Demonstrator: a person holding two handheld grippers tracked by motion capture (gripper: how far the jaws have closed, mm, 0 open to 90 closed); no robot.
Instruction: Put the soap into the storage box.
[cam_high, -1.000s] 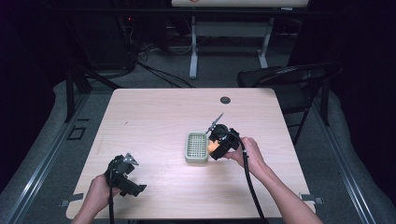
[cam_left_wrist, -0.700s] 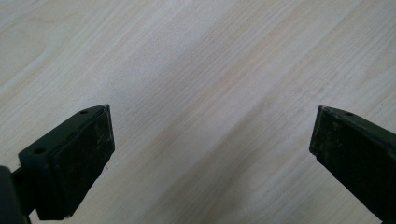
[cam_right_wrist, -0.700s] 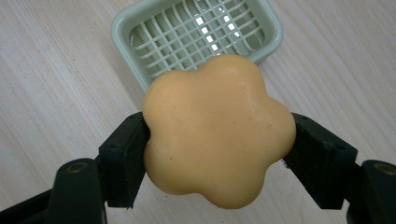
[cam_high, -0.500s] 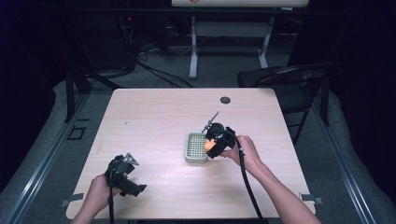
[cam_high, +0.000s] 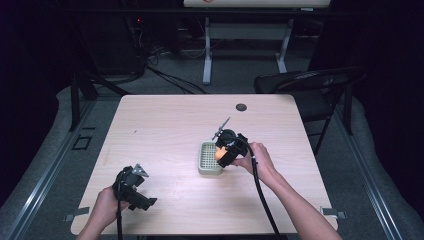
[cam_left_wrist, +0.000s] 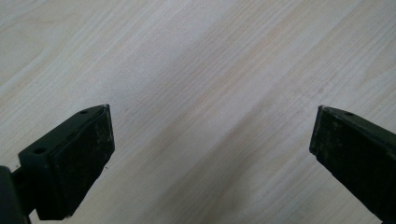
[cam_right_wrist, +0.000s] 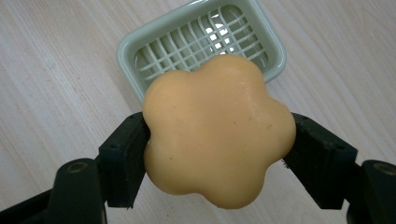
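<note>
At the near left corner of the pale wooden table, we rest our left gripper low over bare boards, its jaws spread wide with nothing between them, as the left gripper view makes plain.

Moving right to mid-table, a pale green soap dish with a slatted grid floor sits empty. Our right gripper hangs just over its right edge, jaws clamped on the flanks of an orange flower-shaped soap, which rides in the air above the dish rather than in it. In the high view the soap is little more than an orange speck, so how far it hangs above the grid we cannot judge with confidence.

The risks, as we read them: the pads bite on rounded lobes, so the slick bar could squirt out sideways if squeezed harder or tipped. Released off-centre, it could land on the rim and slide onto the table, or tip the light dish. A jaw catching the rim on the way down could shove the dish along.

Beyond, a dark round grommet marks the far edge.
</note>
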